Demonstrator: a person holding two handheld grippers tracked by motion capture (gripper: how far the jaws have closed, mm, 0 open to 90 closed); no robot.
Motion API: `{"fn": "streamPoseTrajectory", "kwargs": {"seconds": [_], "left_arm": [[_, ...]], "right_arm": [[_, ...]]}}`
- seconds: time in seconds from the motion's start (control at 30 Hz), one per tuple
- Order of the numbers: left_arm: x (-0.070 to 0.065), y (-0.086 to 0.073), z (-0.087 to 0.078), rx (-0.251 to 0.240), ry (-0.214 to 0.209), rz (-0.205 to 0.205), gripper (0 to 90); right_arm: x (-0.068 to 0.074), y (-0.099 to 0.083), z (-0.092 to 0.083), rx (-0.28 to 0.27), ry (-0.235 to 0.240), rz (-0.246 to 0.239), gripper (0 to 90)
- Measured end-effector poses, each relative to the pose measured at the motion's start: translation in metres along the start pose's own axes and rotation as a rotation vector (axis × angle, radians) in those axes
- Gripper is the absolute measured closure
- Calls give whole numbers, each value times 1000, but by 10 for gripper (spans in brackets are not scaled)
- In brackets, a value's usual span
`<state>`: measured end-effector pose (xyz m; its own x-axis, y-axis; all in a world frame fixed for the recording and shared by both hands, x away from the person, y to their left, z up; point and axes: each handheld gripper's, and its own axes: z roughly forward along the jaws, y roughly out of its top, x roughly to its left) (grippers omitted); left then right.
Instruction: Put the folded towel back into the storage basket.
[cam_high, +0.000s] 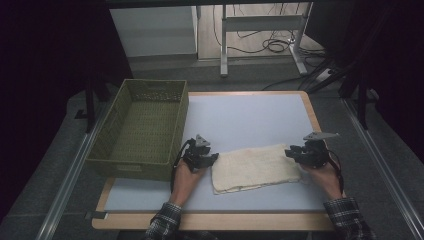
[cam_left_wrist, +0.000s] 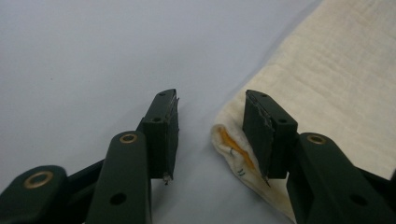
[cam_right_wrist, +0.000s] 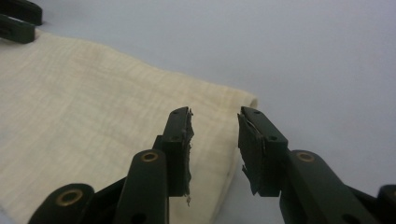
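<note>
While both claws stand partly open over the ends of the folded cream towel (cam_high: 254, 168), neither has hold of anything — the cloth lies flat on the pale table (cam_high: 250, 115), free of the pads. The left gripper (cam_left_wrist: 211, 130) hovers at the towel's left end: in the left gripper view its right-hand pad sits just over the folded corner, where a small label peeks out, and its other pad stands over bare table. The right gripper (cam_right_wrist: 215, 144) sits at the opposite end, its left-hand pad above the cloth and its right-hand pad just past the edge.

As I judge it, the risk lies in how the pads straddle the edges. If either claw closes as it stands, it may catch only the top layer — or nothing — and the fold would fall open on lifting. A grip taken at one end alone would let the far end drag and bunch. The green woven basket (cam_high: 142, 127) stands just beyond the left gripper, so a swing that way could knock its wall.

Running from one claw to the other, the towel's long axis lies across the table, its right end tilted slightly away from the person.
</note>
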<state>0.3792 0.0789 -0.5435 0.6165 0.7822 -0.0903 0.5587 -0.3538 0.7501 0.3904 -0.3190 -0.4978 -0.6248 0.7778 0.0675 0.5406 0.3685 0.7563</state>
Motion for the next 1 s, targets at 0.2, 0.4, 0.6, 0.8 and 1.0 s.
{"fn": "streamPoseTrajectory", "kwargs": {"seconds": [0.2,0.4,0.6,0.8,1.0], "left_arm": [[0,0,0,-3,5,5,545],[-1,0,0,0,20,8,522],[-1,0,0,2,44,-5,465],[-1,0,1,1,44,-9,446],[0,0,1,0,42,-11,446]], "right_arm": [[12,-4,-7,6,38,-18,591],[28,-6,-6,21,77,-30,584],[47,-3,-2,31,114,-59,533],[67,0,8,45,156,-84,512],[88,1,20,61,197,-115,516]]}}
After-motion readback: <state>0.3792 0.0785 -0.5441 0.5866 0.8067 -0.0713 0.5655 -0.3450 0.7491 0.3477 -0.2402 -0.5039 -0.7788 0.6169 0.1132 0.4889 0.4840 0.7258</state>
